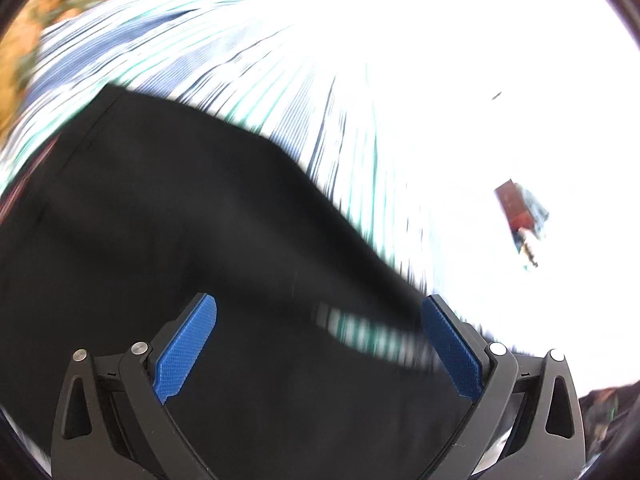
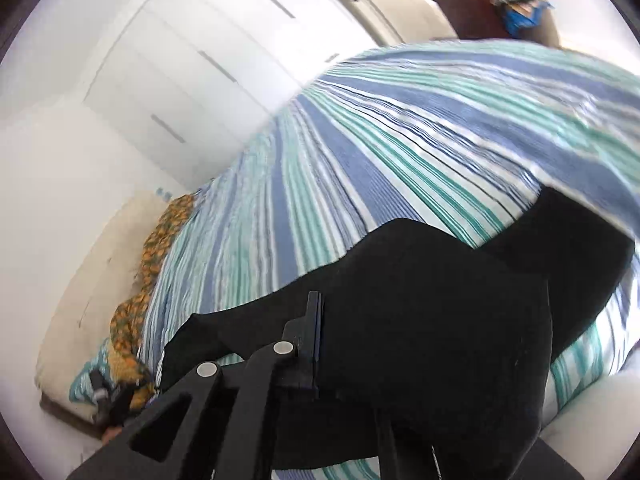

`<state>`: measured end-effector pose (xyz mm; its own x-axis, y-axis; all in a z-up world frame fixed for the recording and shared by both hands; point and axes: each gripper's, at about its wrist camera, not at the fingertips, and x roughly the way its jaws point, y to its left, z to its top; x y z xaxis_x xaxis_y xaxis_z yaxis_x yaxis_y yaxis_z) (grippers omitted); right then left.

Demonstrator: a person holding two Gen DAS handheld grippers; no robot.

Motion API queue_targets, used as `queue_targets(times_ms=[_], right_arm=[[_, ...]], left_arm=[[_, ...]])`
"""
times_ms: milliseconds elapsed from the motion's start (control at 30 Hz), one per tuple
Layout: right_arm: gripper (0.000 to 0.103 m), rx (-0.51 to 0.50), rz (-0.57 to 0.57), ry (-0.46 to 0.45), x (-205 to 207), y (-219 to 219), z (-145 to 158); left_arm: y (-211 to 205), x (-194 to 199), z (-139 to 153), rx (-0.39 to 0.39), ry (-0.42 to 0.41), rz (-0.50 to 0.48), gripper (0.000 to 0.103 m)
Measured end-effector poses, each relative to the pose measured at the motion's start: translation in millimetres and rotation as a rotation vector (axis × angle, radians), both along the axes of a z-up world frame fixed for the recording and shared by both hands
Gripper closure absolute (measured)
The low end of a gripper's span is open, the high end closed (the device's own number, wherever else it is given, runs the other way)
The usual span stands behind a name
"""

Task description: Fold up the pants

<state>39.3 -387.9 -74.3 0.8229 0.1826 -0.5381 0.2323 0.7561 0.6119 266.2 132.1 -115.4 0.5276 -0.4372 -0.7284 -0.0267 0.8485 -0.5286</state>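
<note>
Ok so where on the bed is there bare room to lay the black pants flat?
The striped bedspread lies bare between the black pants and the white wardrobe side. The orange patterned fabric crowds the pillow edge, and the pants cover the near part.

A home bedroom is showing: a blue, teal and white striped bedspread is covering a bed beside white panelled wardrobe doors.
</note>
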Motion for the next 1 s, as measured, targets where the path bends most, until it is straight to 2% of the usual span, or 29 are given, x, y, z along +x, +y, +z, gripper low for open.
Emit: queue_targets(times_ms=[167, 233, 300, 333, 367, 400, 467, 567, 667, 733, 800, 867, 933, 1000], right_arm=[[0.098, -0.11, 0.152, -0.113, -19.3, 20.5, 59.5], [0.098, -0.133, 0.194, -0.147, -27.9, 27.0, 73.7], [0.098, -0.144, 0.237, -0.175, -37.6, 31.0, 83.7], [0.098, -0.148, 0.258, -0.187, -43.2, 34.1, 86.3], [0.098, -0.153, 0.274, -0.194, -49.8, 34.9, 89.2], [0.098, -0.157, 0.288, -0.198, -54.8, 33.5, 90.7], [0.098, -0.169, 0.303, -0.181, -55.6, 30.0, 88.8], [0.098, -0.17, 0.278, -0.099, -39.0, 7.1, 72.1], [0.098, -0.18, 0.263, -0.098, -13.7, -14.5, 73.0], [0.098, -0.178, 0.276, -0.115, 2.4, -24.1, 81.1], [0.098, -0.174, 0.292, -0.092, 14.1, -33.5, 82.0], [0.098, -0.147, 0.301, -0.01, 21.6, -43.4, 64.9], [0.098, -0.099, 0.289, 0.113, 23.3, -54.9, 29.3], [0.097, -0.075, 0.261, 0.259, 21.1, -65.6, -15.4]], left_arm=[[-3.1, 101.8, -32.4, 0.054, 0.205, 0.039, 0.001], [-7.7, 121.5, -42.7, 0.083, 0.244, 0.048, 0.001], [-11.9, 132.6, -49.2, 0.079, 0.259, 0.042, 0.004], [-14.3, 135.8, -51.7, 0.073, 0.263, 0.037, 0.025], [-15.2, 137.5, -53.2, 0.073, 0.271, 0.031, 0.081], [-16.6, 136.1, -54.5, 0.085, 0.295, 0.03, 0.1], [-13.6, 124.8, -41.4, 0.098, 0.243, 0.034, 0.097], [-2.8, 86.5, 13.3, 0.131, 0.072, 0.029, 0.097], [17.0, 14.4, 77.4, 0.141, -0.127, 0.09, 0.096], [34.7, -34.2, 85.4, 0.148, -0.173, 0.14, 0.094], [40.4, -75.5, 63.4, 0.163, -0.141, 0.183, 0.092], [32.9, -104.3, 7.9, 0.159, -0.034, 0.205, 0.091], [20.6, -112.4, -48.2, 0.148, 0.098, 0.198, 0.091], [13.6, -110.6, -81.7, 0.128, 0.178, 0.196, 0.091]])
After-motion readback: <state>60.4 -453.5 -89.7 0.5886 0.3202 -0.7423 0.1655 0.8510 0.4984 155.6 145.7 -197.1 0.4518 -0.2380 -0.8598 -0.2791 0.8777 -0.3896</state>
